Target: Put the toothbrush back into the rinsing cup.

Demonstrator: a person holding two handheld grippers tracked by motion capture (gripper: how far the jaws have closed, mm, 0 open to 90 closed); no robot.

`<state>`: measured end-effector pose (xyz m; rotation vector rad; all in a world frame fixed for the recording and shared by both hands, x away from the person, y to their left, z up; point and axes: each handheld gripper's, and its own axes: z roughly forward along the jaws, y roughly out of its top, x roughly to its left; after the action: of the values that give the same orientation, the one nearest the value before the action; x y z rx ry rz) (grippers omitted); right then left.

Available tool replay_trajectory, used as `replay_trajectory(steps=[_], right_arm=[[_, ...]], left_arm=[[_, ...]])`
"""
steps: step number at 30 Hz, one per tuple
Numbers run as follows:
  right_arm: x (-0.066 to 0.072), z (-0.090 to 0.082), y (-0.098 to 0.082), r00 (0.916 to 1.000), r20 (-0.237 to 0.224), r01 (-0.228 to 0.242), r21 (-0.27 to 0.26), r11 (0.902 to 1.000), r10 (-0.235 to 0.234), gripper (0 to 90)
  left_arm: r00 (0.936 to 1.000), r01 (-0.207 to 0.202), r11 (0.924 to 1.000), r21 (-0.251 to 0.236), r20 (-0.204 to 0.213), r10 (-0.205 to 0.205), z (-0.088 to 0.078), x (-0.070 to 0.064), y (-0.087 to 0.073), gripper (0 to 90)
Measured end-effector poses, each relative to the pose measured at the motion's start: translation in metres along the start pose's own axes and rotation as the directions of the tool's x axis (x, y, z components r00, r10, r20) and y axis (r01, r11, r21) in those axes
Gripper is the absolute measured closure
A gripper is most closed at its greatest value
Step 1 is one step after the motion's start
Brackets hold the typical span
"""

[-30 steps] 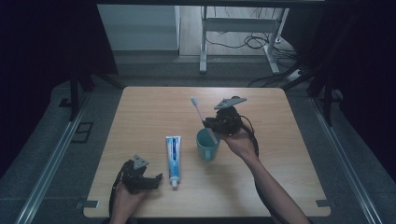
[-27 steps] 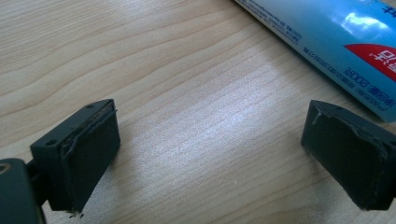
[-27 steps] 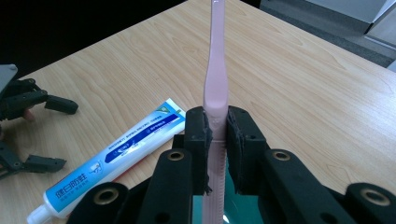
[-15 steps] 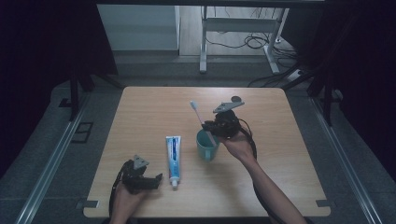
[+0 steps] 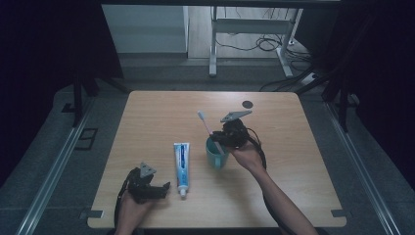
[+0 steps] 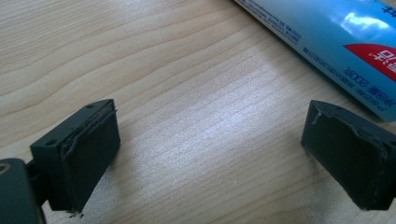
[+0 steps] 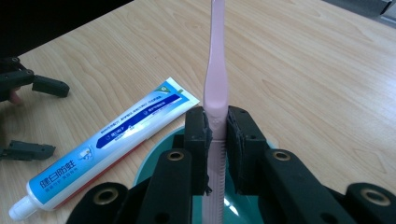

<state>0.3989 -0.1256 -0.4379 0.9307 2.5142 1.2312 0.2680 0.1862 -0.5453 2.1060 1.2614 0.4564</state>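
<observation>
- Right tool [image 7: 217,140] grips a pink toothbrush [image 7: 215,84] above the teal cup [image 5: 215,155].
- Left tool [image 6: 210,154] rests spread wide on the bench [image 5: 147,117], beside the toothpaste [image 5: 181,162]; its Chinese lettering and "2002" are partly readable.

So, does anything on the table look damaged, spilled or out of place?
Nothing stands out. The toothpaste tube lies flat and capped, the teal cup stands upright, and the right hand-held gripper holds the pink toothbrush over it. The left hand-held gripper is open.
</observation>
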Motion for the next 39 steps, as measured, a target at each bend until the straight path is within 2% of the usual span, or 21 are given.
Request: replay_trajectory(steps=[39], right_arm=[[-0.001, 0.019, -0.025, 0.9999, -0.011, -0.01, 0.064, 0.9979, 0.011, 74.7]], left_arm=[[1.0, 0.0, 1.0, 0.0, 0.001, 0.0, 0.0, 0.0, 0.0, 4.6]])
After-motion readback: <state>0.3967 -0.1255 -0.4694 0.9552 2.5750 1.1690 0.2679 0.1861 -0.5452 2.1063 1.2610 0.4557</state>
